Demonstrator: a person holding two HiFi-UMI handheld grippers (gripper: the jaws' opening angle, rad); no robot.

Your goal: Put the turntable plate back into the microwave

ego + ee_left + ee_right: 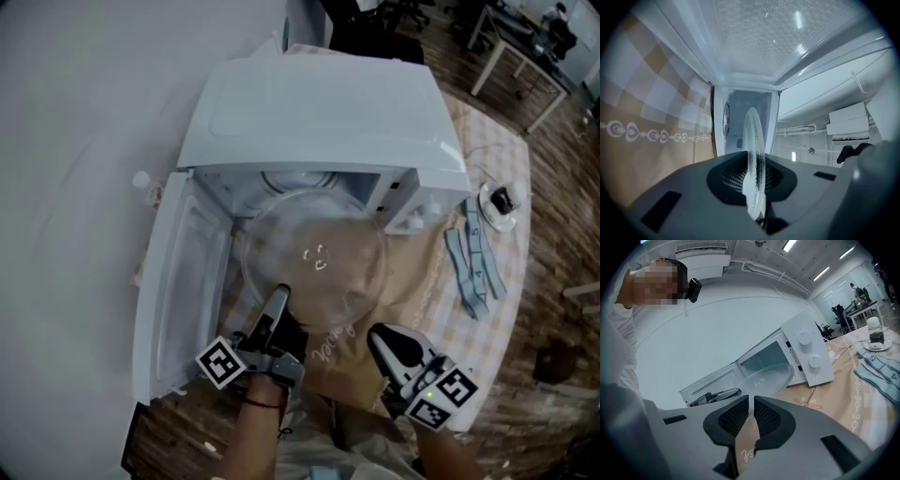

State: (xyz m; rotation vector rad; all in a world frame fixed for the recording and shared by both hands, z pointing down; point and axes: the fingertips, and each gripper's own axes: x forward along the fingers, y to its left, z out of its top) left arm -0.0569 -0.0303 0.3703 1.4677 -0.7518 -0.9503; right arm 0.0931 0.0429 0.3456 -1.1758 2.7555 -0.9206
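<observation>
Just one turntable plate [314,258], one microwave [319,112]

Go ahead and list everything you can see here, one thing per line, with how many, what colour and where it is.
microwave: one, white, on the tablecloth, door swung open
turntable plate: one, clear glass, at the microwave's mouth, near edge in the left claw
tablecloth: one, tan with checks, under the microwave
straps: a few, grey-blue, on the cloth beside the microwave
saucer: one, white, beyond the straps
left claw: one, dark grey, shut on the plate's rim
right claw: one, dark grey, jaws all but together, nothing between
</observation>
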